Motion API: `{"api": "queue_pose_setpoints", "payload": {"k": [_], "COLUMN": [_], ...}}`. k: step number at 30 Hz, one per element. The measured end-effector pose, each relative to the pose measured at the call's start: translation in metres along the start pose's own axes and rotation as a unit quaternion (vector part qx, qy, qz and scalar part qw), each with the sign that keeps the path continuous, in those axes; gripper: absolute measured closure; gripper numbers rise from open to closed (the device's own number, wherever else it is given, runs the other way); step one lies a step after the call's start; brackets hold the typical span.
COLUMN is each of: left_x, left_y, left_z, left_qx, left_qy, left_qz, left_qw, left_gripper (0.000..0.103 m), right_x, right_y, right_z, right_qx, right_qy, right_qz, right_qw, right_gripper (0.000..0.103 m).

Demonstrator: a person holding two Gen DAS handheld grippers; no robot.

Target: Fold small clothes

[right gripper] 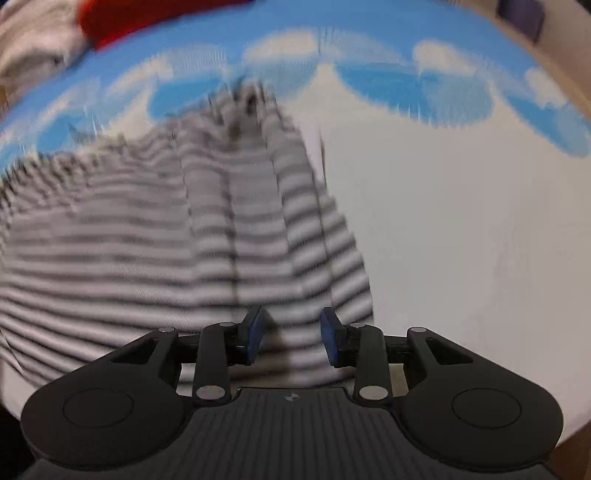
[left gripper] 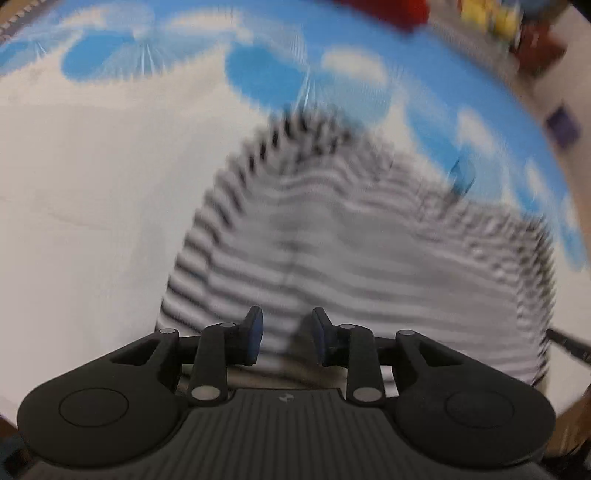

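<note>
A small garment with black and white stripes (left gripper: pixel 351 240) lies spread on a cloth with a blue and white cloud print (left gripper: pixel 92 166). Both views are blurred by motion. My left gripper (left gripper: pixel 287 332) is open and empty, its blue pads over the garment's near edge. In the right wrist view the same striped garment (right gripper: pixel 166 240) fills the left and middle. My right gripper (right gripper: pixel 291 334) is open and empty above the garment's near right part.
The cloud-print cloth (right gripper: pixel 461 221) covers the table. A red object (left gripper: pixel 388 11) and yellow items (left gripper: pixel 491 18) sit beyond its far edge. A red object (right gripper: pixel 147 14) and pale fabric (right gripper: pixel 33 44) lie past the far left edge in the right wrist view.
</note>
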State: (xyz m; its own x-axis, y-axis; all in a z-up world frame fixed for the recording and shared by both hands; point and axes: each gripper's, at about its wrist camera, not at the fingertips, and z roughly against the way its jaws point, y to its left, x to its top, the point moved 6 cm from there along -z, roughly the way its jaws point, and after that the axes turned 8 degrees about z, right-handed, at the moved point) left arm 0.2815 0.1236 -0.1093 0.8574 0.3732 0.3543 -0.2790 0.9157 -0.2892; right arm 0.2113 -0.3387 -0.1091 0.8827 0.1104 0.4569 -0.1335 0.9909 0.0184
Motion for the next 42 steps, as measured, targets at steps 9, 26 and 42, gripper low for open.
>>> {"api": "queue_pose_setpoints", "payload": {"k": [9, 26, 42], "left_x": [0.045, 0.092, 0.097], "left_y": [-0.065, -0.066, -0.005], "left_z": [-0.009, -0.085, -0.1], "left_qx": [-0.001, 0.034, 0.046], "left_qy": [-0.059, -0.132, -0.039], "left_qz": [-0.092, -0.134, -0.046], "left_qw": [0.9941, 0.9816, 0.9971], "left_gripper": [0.067, 0.099, 0.076], "right_x": [0.069, 0.122, 0.112], "right_y": [0.022, 0.045, 0.008], "right_z": [-0.004, -0.039, -0.061], "right_qx": [0.019, -0.025, -0.032], "right_qy": [-0.114, -0.166, -0.101], "right_qz": [0.01, 0.024, -0.038], "right_qw": [0.993, 0.986, 0.994], "right_gripper": [0.063, 0.1, 0.073]}}
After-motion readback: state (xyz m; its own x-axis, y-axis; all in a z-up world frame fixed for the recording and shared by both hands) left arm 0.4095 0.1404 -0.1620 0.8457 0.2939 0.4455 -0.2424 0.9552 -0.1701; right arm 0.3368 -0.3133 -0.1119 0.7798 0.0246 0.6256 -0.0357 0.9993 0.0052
